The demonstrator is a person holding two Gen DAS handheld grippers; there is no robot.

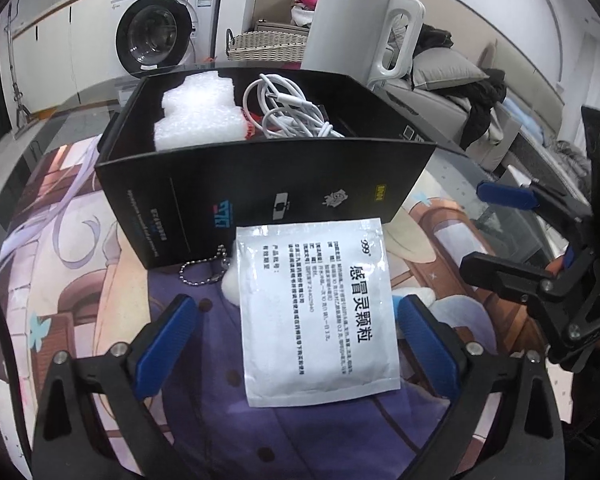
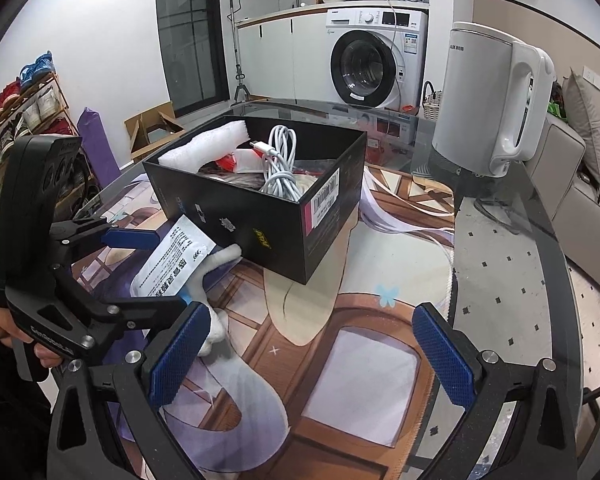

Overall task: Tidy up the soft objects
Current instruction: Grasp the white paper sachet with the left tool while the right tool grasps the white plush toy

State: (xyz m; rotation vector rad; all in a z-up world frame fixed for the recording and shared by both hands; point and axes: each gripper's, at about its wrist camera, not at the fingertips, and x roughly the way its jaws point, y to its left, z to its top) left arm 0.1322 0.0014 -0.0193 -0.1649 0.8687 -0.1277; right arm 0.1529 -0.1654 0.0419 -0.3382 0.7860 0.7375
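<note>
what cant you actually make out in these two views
- White fluffy thing with a bead chain: mostly under the white sachet, left wrist view; its shape is unclear.
- Bottom of the black box: hidden by foam and a coiled white cable, right wrist view.
- Sachet's small print: too small to read.

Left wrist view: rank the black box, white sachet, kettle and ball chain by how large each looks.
1. black box
2. white sachet and kettle look alike; the sachet is nearer, so unranked
3. ball chain

Black gripper frames (image 2: 60, 312); blue textured fingers (image 2: 444, 356); silver screws (image 2: 489, 357).
</note>
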